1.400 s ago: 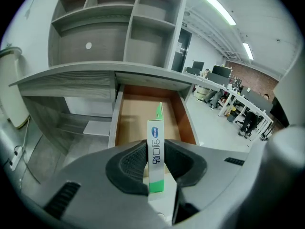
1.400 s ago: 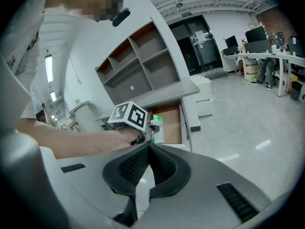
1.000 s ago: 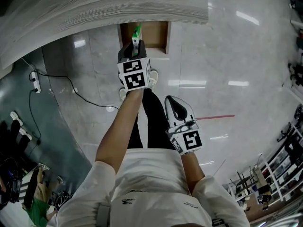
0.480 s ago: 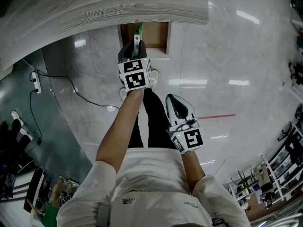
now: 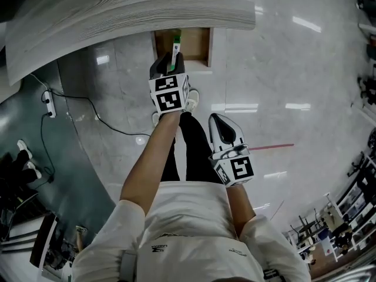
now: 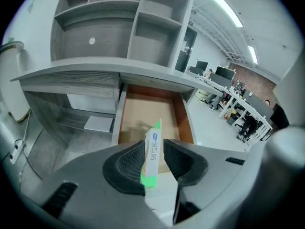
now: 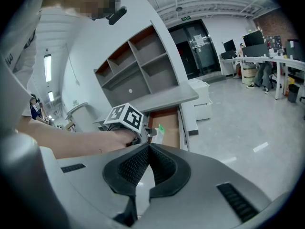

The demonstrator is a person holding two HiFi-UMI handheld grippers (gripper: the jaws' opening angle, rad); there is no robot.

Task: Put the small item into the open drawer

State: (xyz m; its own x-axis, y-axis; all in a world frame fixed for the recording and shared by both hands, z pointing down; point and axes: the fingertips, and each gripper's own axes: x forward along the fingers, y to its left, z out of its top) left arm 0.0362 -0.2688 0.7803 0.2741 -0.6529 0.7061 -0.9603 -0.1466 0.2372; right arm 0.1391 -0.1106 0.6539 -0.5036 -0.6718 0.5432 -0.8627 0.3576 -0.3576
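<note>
The small item (image 6: 153,152), a thin white box with green ends, stands tilted between the jaws of my left gripper (image 6: 153,147). The jaws are opening: the box leans on the left pad and a gap shows at the right pad. It hangs over the front of the open brown drawer (image 6: 143,109), which holds nothing else. In the head view the left gripper (image 5: 174,56) reaches to the drawer (image 5: 197,43), and the item (image 5: 175,40) pokes out over it. My right gripper (image 5: 216,121) hangs back by the person's legs, shut with nothing in it (image 7: 148,149).
A grey wood desktop (image 5: 135,10) overhangs the drawer, with an open shelf unit (image 6: 119,27) above it. A power strip and cable (image 5: 47,98) lie on the glossy floor at the left. Office desks and chairs (image 6: 238,113) stand far off to the right.
The left gripper has moved slightly forward toward the drawer, and the item now sits further over it. The right gripper has hardly moved.
</note>
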